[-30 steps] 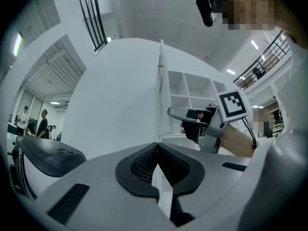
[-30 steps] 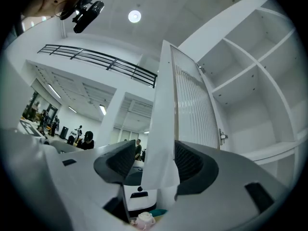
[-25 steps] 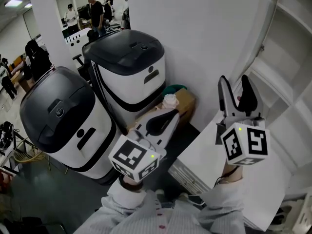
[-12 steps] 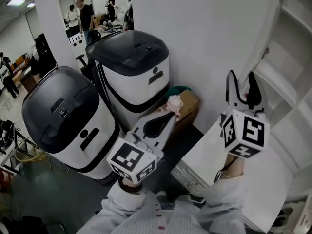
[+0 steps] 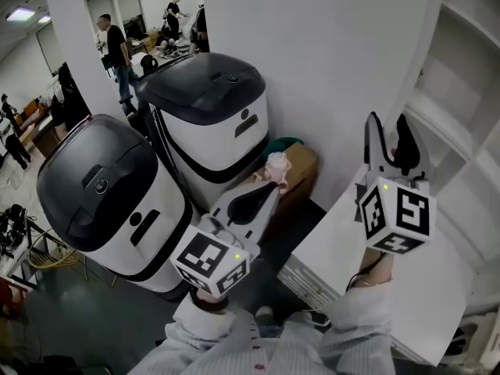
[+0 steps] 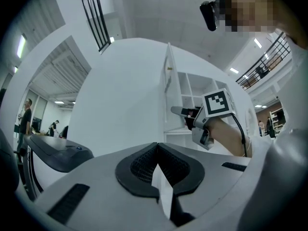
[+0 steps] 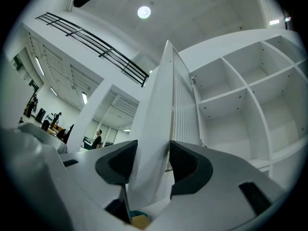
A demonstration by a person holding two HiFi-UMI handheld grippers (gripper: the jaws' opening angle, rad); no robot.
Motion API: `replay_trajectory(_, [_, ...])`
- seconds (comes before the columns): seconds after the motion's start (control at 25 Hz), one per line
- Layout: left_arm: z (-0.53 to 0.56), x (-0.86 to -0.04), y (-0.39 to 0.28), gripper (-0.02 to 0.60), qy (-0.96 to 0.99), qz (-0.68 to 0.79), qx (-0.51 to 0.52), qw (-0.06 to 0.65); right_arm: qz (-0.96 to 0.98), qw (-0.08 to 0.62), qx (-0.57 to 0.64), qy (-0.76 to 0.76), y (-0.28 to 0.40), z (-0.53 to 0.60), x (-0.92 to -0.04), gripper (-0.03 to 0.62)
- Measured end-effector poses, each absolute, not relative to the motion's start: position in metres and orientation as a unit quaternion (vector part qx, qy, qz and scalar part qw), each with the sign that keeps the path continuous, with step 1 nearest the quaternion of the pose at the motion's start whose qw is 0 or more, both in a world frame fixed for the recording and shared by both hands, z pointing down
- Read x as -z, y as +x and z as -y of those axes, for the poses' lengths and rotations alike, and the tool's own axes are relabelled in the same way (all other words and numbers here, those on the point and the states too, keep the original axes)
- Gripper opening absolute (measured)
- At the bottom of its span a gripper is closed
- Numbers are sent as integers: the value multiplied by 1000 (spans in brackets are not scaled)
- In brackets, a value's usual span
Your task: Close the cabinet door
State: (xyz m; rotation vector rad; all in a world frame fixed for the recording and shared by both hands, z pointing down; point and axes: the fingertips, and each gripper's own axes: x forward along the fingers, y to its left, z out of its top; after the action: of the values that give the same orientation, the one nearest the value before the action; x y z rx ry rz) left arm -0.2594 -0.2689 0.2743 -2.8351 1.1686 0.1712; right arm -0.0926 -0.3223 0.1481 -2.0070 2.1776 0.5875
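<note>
The white cabinet door stands swung out from the open shelf cabinet. My right gripper is raised at the door's free edge, one finger on each side of it. In the right gripper view the door fills the space between the two pads of my right gripper. Its jaws have just been closing but still stand wide, and I see no pad pressing on the door. My left gripper hangs lower, left of the door, shut and empty. The left gripper view shows the right gripper at the door.
Two big white-and-black machines stand to the left of the door. A cardboard box sits on the floor at the door's foot. A low white panel lies under my right arm. People stand far behind.
My right gripper has shifted a little to the right and rolled, so its fingers now straddle the door's edge, set slightly narrower. The left gripper has stayed put. People in the background have walked.
</note>
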Motion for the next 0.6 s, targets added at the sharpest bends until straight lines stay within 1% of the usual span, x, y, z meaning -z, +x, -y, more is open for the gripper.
replay_trajectory(0.6, [266,-279,-190,11,-943,-327,-54,28,-739,89,-173,-645,-45,285,-152,163])
